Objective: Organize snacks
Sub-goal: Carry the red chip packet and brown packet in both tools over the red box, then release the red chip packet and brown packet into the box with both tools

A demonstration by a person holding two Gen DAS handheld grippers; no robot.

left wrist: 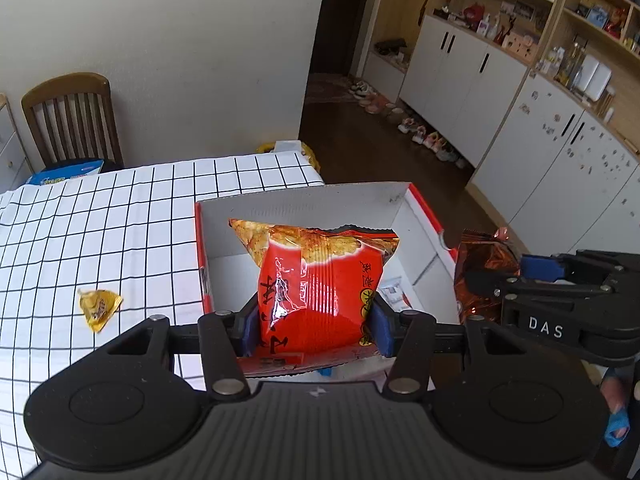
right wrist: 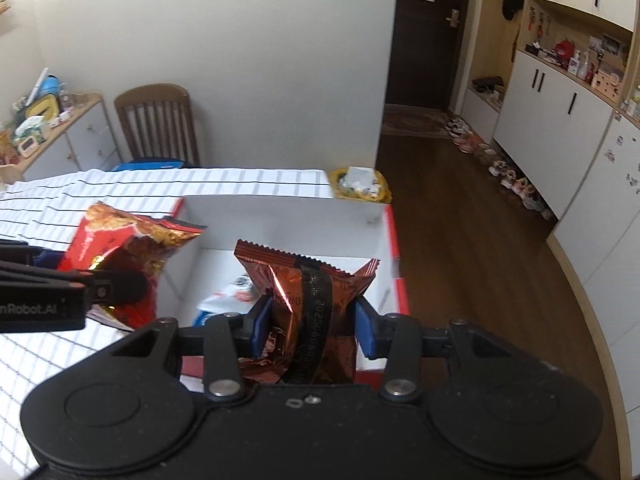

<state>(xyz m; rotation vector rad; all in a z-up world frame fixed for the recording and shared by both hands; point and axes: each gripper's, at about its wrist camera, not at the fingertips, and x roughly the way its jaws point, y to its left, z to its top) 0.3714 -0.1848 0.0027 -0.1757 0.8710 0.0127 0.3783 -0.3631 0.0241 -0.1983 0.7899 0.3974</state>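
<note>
left gripper (left wrist: 314, 326): jaws part-way in, blue pads pinching the red snack bag (left wrist: 320, 280) by its lower half; the bag stands up over the open box.
right gripper (right wrist: 306, 330): jaws narrow, clamped on the crumpled copper foil bag (right wrist: 308, 300), held above the box's right side.
box (left wrist: 304, 200): white inside, red outside, at the desk's right edge near its far corner; a small white and blue packet (right wrist: 230, 300) already lies on its floor.
yellow wrapper (left wrist: 99, 307): alone on the checked cloth of the desk (left wrist: 120, 220), well left of the box.
risk, slip: both bags are glossy and air-filled, so a pinch on soft film could slide.
risk, miss: the copper bag hangs close to the box's right wall; released there, it could tip out to the floor.
risk, clash: the two grippers are near each other over one box and could knock together.
</note>
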